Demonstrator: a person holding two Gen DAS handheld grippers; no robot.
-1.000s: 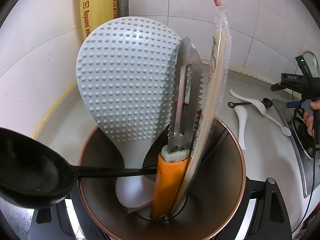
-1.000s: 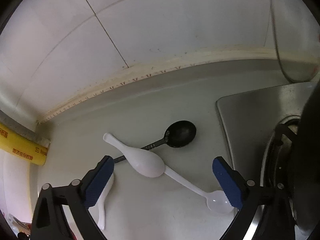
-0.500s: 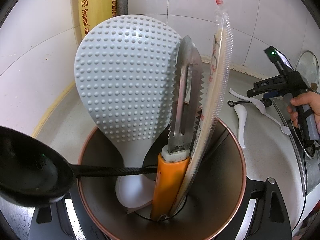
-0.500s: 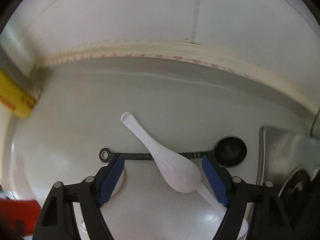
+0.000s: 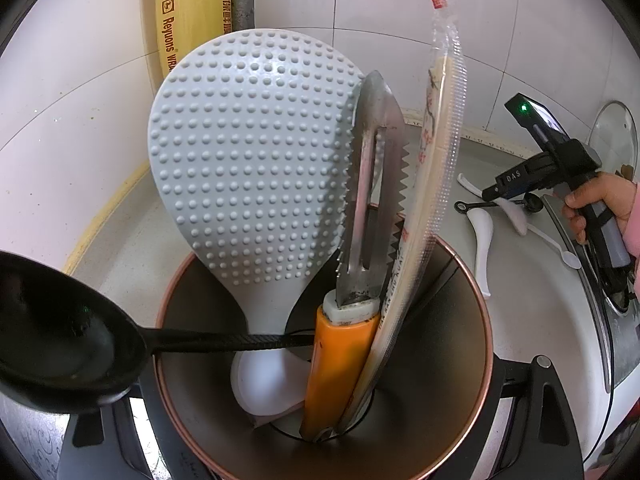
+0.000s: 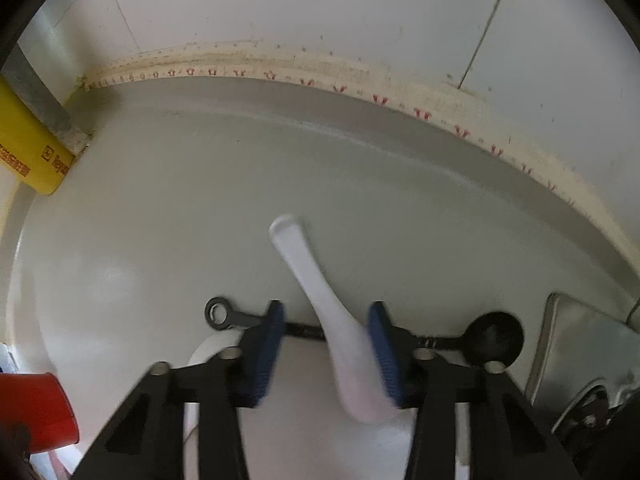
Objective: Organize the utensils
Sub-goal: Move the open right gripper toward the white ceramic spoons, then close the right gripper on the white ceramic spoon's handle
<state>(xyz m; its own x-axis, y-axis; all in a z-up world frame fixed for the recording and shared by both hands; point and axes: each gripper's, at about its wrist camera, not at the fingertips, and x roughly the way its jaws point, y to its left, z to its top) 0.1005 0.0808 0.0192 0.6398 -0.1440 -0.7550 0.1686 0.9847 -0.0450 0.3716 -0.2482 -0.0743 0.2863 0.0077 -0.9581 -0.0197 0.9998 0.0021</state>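
My left gripper [image 5: 320,452] is shut on a copper-rimmed utensil holder [image 5: 472,320], one black finger on each side. In the holder stand a grey dimpled rice paddle [image 5: 248,160], an orange-handled metal scaler [image 5: 340,352], wrapped chopsticks [image 5: 440,140] and a black ladle [image 5: 60,344]. My right gripper [image 6: 326,316] points down at the counter with its jaws closing around a white soup spoon [image 6: 316,300]. The right blue pad touches the spoon; the left pad stands apart from it. A black measuring spoon [image 6: 494,336] lies crosswise beneath, and another white spoon [image 6: 212,350] is partly hidden.
A yellow wrap box [image 5: 184,20] leans in the tiled corner. A steel gas stove [image 6: 580,352] borders the spoons on the right, with a glass lid [image 5: 614,136] behind it. A thin plastic spoon [image 5: 570,258] lies near the stove. Something red [image 6: 36,412] shows at lower left.
The right gripper came down over the spoons, rolled, and its jaws narrowed from wide open to close around the white soup spoon. The left gripper and holder stayed still.
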